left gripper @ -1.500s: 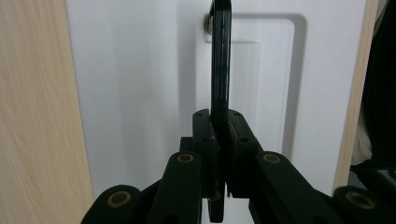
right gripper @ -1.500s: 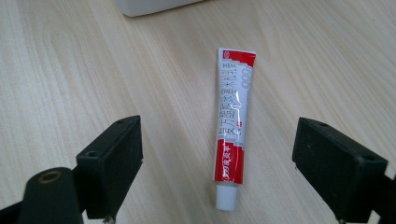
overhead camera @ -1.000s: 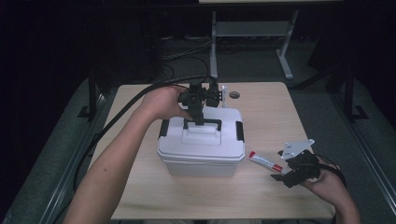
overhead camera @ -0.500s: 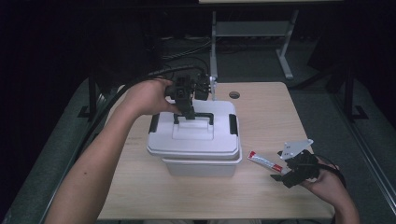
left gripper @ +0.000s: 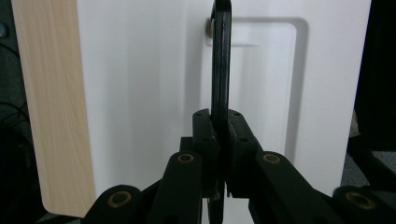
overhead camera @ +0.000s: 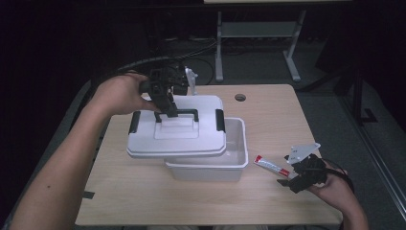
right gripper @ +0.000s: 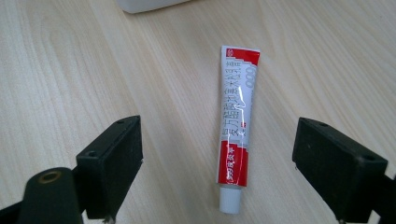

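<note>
Since a second ago I have lifted the lid (overhead camera: 177, 132) off the white box (overhead camera: 230, 160): it sat closed on the box then, and now it hangs above the box, shifted to the left, so the right part of the box is open and looks empty inside. My left gripper (overhead camera: 167, 105) has its fingers (left gripper: 205, 135) closed tight on the black handle (overhead camera: 184, 113) of the lid, and in the left gripper view the handle (left gripper: 221, 60) runs straight away from the fingers. The lid stays nearly level, its long axis going left to right across the table (overhead camera: 143, 201). For the task, I judge this means the box is now ready to receive something. The tube (overhead camera: 271, 166), red and white, lies flat on the table just to the right of the box, near the front edge. Its long axis goes obliquely, the white cap (right gripper: 229, 202) pointing toward my right gripper (overhead camera: 299, 179) and the flat crimped end toward the box. The right gripper rests beside the tube with its fingers (right gripper: 114, 158) wide apart, one at each side of the cap end, not touching it. Probably the next step is to close on the tube.
</note>
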Demonstrator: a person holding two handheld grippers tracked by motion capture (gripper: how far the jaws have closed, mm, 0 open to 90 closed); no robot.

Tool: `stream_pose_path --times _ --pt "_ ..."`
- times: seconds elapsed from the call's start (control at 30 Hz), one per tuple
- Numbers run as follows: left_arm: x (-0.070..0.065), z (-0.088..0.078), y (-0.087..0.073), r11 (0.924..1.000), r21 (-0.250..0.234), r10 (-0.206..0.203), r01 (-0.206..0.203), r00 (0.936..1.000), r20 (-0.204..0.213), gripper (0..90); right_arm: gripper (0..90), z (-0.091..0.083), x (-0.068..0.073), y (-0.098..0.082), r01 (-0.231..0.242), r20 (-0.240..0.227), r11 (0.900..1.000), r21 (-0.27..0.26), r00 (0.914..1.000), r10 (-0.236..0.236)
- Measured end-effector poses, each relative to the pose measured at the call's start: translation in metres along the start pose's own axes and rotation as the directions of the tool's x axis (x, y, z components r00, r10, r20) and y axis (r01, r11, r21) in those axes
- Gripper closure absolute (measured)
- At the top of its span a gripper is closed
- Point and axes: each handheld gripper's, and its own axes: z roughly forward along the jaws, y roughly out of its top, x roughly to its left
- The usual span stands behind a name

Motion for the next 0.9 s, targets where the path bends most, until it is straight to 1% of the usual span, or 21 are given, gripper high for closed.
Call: stream_pose_path --times 0.03,0.23,0.27,0.3,0.37,0.4,0.47,0.53,0.6,0.77,0.9 --pt "0.0 0.0 0.0 1.0 0.0 0.0 0.0 1.0 0.0 84.6 15.7 0.0 0.0 0.0 0.0 0.0 1.0 0.0 1.0 0.0" --pt "-0.002 -0.007 -0.024 0.9994 -0.006 -0.034 0.034 0.9994 -0.004 84.6 15.8 -0.001 0.001 0.0 0.0 0.001 1.0 0.0 1.0 0.0" --pt "-0.003 -0.009 -0.031 0.9992 -0.004 -0.04 0.04 0.9992 -0.006 84.6 15.7 0.0 0.0 0.001 0.002 0.002 1.0 0.004 1.0 -0.002" --pt "-0.003 -0.009 -0.031 0.9992 -0.004 -0.04 0.04 0.9992 -0.006 84.6 15.7 0.0 0.0 0.001 0.002 0.002 1.0 0.004 1.0 -0.002" --pt "-0.005 -0.012 -0.041 0.9984 -0.01 -0.056 0.056 0.9984 -0.008 84.6 15.7 0.0 0.001 0.001 0.001 0.001 1.0 0.007 1.0 -0.001" --pt "-0.004 -0.014 -0.045 0.9985 -0.008 -0.055 0.055 0.9985 -0.008 84.6 15.7 0.0 0.001 0.001 -0.001 0.0 1.0 0.008 1.0 0.001" --pt "-0.006 -0.015 -0.052 0.9974 -0.017 -0.07 0.07 0.9975 -0.009 84.6 15.7 0.001 0.001 0.002 -0.001 0.0 1.0 0.011 1.0 0.001" --pt "-0.007 -0.017 -0.059 0.997 -0.013 -0.076 0.076 0.997 -0.015 84.6 15.8 0.001 0.001 0.002 0.003 0.001 1.0 0.011 1.0 -0.003" --pt "-0.009 -0.019 -0.067 0.9956 -0.019 -0.092 0.091 0.9956 -0.018 84.6 15.7 0.001 0.002 0.002 0.002 0.001 1.0 0.012 1.0 -0.002" --pt "-0.011 -0.018 -0.082 0.9946 -0.018 -0.102 0.102 0.9947 -0.015 84.6 15.7 0.001 0.002 0.002 0.001 0.002 1.0 0.013 1.0 -0.001" --pt "-0.013 -0.017 -0.096 0.9913 -0.024 -0.13 0.129 0.9915 -0.01 84.6 15.8 0.001 0.002 0.002 -0.001 0.003 1.0 0.017 1.0 0.001"
